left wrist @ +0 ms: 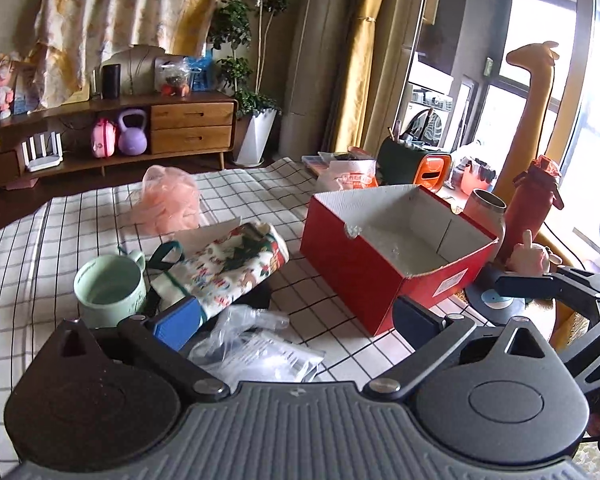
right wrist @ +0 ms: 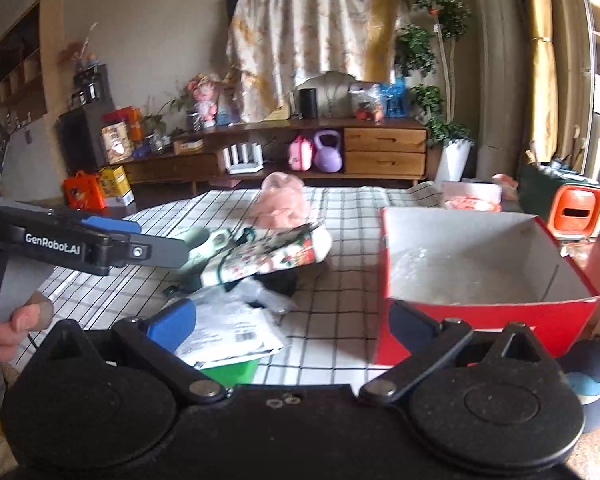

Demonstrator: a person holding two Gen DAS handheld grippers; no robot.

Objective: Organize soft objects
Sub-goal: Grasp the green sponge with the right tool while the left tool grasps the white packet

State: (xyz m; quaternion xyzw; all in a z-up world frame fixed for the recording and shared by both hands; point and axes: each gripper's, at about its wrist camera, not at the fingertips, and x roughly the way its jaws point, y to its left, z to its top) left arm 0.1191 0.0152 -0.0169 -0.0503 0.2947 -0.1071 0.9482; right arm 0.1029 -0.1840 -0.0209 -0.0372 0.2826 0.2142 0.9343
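A floral cloth bag [left wrist: 236,268] lies on the checked tablecloth, with a pink soft bundle in thin plastic [left wrist: 168,200] behind it. To the right stands an open red box [left wrist: 400,248] with nothing soft in it. My left gripper [left wrist: 298,320] is open just short of the cloth bag, over a clear plastic packet [left wrist: 256,344]. My right gripper [right wrist: 292,324] is open too, between the packet [right wrist: 236,328] and the red box [right wrist: 480,316]. The right wrist view shows the cloth bag [right wrist: 268,258], the pink bundle [right wrist: 280,200] and the left gripper [right wrist: 152,240] at the left.
A mint mug [left wrist: 108,284] stands left of the cloth bag. A red bottle [left wrist: 536,196], a pink tumbler [left wrist: 486,208] and a small pink figure [left wrist: 532,256] crowd the table beyond the box. A wooden sideboard [left wrist: 192,124] lines the far wall.
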